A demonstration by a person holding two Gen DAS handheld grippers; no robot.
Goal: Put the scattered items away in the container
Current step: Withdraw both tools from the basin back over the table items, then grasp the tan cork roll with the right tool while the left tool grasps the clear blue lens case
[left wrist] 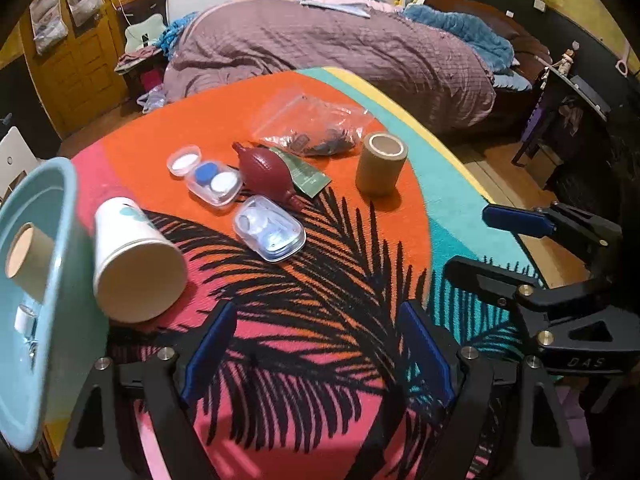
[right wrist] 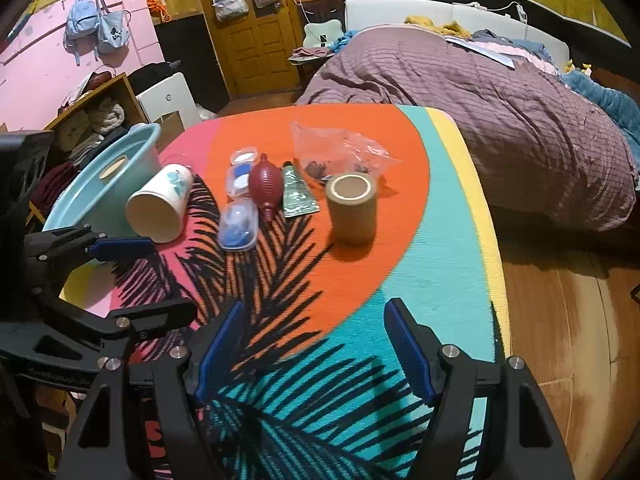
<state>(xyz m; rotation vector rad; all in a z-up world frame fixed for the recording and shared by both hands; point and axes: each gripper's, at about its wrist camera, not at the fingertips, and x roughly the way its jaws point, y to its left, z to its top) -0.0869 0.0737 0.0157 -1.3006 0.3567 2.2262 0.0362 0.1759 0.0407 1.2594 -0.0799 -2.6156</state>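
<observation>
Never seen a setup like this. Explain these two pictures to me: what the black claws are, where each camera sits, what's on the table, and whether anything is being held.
The black claws are two hand-held grippers; a person carries one in each hand. Each has a camera looking forward along its blue-padded fingers. One picture comes from the left gripper, the other from the right gripper; each also sees its partner at the side. Both are open and hold nothing.

On the colourful palm-print cloth lie a tipped paper cup, two clear contact lens cases, a dark red rubber blower, a green sachet, a plastic bag and an upright cardboard roll. The light blue tub at the left is the container; another roll already lies inside.
</observation>
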